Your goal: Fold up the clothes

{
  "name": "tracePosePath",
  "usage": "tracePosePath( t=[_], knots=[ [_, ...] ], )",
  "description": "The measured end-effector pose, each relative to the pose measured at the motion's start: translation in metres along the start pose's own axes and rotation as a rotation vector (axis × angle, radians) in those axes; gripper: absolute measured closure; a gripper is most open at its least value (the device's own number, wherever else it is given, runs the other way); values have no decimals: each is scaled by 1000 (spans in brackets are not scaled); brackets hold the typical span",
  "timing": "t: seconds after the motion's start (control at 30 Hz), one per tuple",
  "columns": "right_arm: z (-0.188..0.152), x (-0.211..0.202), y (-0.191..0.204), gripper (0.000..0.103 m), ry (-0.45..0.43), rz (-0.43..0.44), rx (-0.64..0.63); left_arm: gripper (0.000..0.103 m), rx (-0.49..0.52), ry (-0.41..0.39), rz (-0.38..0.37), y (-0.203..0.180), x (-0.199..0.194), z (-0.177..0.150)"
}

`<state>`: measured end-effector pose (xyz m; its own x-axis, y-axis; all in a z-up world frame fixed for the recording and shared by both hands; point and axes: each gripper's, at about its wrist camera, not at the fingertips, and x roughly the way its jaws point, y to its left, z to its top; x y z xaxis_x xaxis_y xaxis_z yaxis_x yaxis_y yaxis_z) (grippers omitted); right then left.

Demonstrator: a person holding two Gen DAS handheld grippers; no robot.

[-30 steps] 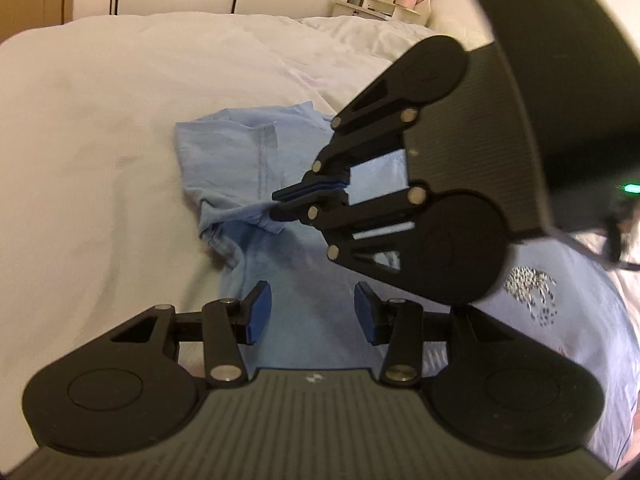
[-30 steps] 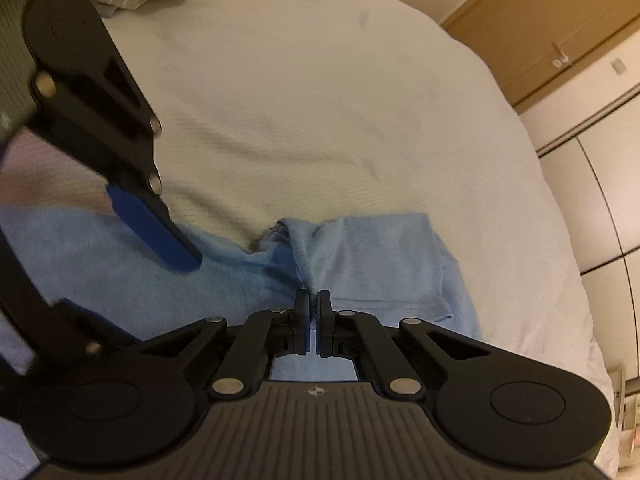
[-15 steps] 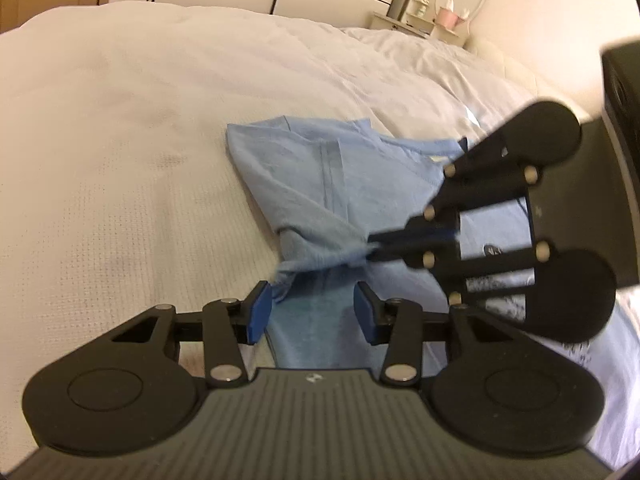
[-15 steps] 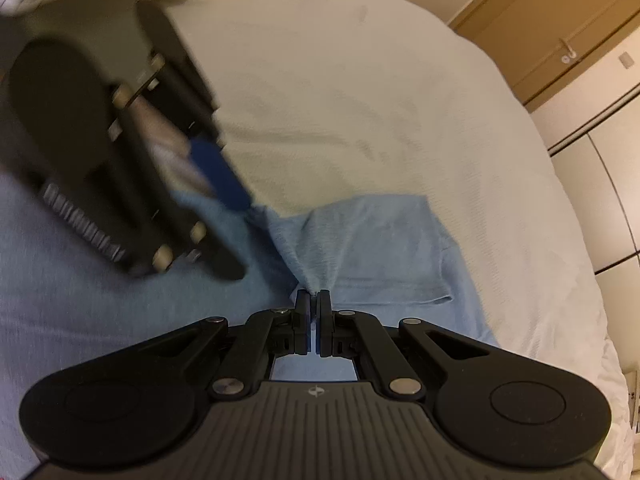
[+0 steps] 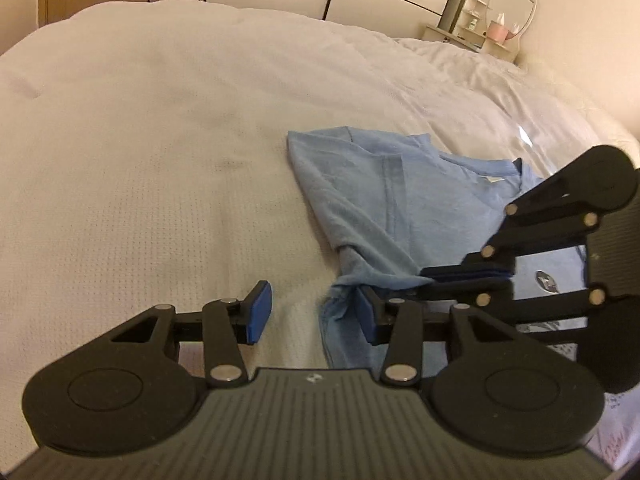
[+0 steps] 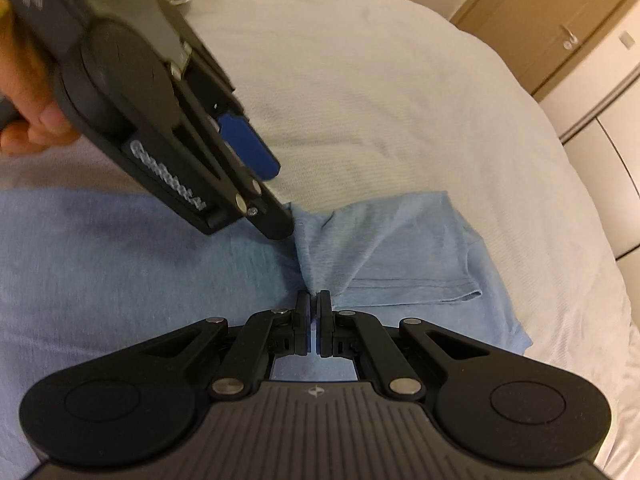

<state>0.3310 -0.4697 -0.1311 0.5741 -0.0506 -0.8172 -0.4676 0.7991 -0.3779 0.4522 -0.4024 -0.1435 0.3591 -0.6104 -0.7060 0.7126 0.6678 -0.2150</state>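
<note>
now that my left gripper (image 5: 312, 314) has swung off the light blue shirt (image 5: 400, 192) to its edge on the white bed (image 5: 160, 140), it's half open, empty. right gripper (image 6: 313, 308) stays pinched shut on the sleeve fabric, so i'd grab that edge next.
</note>
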Motion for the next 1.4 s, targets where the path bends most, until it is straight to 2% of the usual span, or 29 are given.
tracePosePath(
  t=[0.27,0.47,0.53,0.67,0.77,0.87,0.93,1.03,1.27,1.4],
  knots=[
    [-3,1,9,103,3,20,-16,63,-102,7,55,1,9,3],
    [2,-12,1,101,-23,43,77,63,-147,-13,52,13,-10,-2],
    [5,-18,-5,95,-51,46,125,63,-144,-37,58,14,-18,-1],
    [10,-19,-19,88,-83,39,213,62,-143,-98,1,13,-25,12],
    [9,-9,-29,88,-72,42,253,62,-106,-76,-30,5,-7,23],
    [9,-7,-38,86,-62,41,302,62,-19,10,-16,-1,12,19],
    [6,-9,-47,80,-67,23,345,62,19,36,1,-5,16,8],
    [-1,-5,-71,74,-69,-2,439,62,28,33,9,-4,13,-1],
    [-18,45,-151,73,-25,-27,726,62,6,-6,14,-3,7,-12],
    [-22,63,-167,73,-45,28,772,61,-13,-27,47,-2,4,-16]
  ],
)
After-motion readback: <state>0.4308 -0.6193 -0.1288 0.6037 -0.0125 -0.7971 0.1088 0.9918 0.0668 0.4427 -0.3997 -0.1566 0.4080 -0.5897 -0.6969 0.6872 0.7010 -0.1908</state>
